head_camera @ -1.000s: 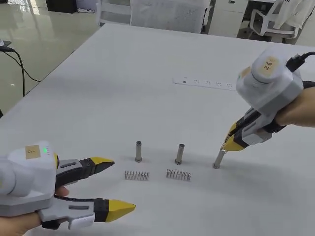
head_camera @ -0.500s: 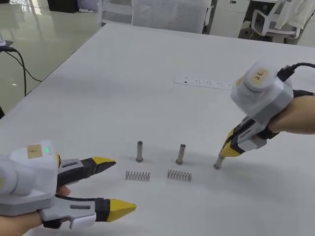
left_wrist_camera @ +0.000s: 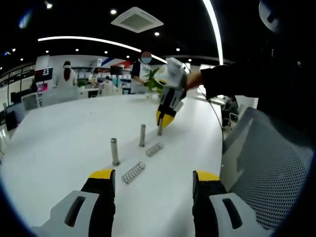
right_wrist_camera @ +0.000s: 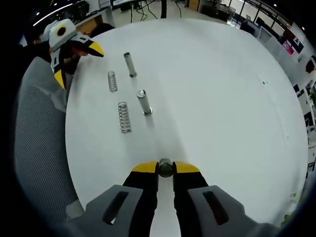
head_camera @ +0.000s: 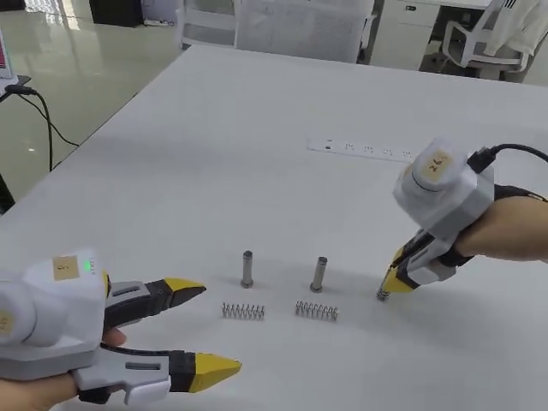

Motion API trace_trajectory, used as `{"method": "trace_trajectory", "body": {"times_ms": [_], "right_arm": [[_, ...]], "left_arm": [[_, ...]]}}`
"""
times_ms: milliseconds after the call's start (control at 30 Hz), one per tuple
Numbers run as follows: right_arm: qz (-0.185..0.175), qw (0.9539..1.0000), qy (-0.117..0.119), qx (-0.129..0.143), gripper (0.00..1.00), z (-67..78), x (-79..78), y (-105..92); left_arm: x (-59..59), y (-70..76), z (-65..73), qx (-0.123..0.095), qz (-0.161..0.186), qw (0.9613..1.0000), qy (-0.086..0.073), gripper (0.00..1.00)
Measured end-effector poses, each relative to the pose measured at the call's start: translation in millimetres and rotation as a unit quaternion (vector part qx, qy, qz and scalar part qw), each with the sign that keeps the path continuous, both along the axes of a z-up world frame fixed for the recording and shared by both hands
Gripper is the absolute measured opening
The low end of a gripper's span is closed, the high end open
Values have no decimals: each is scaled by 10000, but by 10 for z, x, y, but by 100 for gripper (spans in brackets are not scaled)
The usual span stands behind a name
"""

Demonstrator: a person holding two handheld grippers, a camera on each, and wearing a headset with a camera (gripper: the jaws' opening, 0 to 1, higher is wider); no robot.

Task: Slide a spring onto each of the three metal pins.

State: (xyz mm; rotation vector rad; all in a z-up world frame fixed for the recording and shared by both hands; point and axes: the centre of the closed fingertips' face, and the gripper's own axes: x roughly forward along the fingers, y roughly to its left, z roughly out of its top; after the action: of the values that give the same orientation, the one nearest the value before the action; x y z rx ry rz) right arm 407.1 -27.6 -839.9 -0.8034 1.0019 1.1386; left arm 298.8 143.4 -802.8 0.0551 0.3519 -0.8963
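Two of the three metal pins stand upright and bare on the white desk [head_camera: 171, 171]: the left pin [head_camera: 247, 268] and the middle pin [head_camera: 319, 274]. The right pin [head_camera: 383, 295] sits in line with them, mostly covered from above. Two springs lie flat on the desk just in front of the bare pins. The left spring [head_camera: 243, 311] is before the left pin and the right spring [head_camera: 317, 310] before the middle pin, neither touching its pin. The right claw [head_camera: 396, 281] slants down onto the right pin, its yellow tips drawn close and pinching the pin's top between them, as the right gripper view makes plain. Whether a spring sits on that pin I cannot tell. The left claw [head_camera: 212, 328] is at the near left, spread wide and holding nothing, pointing toward the springs but apart from them. A white power strip [head_camera: 360, 148] lies farther back on the desk.
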Motion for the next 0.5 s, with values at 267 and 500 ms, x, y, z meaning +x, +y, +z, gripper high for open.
{"method": "trace_trajectory", "body": {"times_ms": [267, 500], "right_arm": [[-57, 10000, 5, 31, 9, -64, 24, 8], [-5, 10000, -23, 29, 11, -71, 30, -2]], "left_arm": [[-29, -22, -13, -7, -8, 10000, 20, 58], [-45, -34, -14, -19, -13, 10000, 20, 58]]}}
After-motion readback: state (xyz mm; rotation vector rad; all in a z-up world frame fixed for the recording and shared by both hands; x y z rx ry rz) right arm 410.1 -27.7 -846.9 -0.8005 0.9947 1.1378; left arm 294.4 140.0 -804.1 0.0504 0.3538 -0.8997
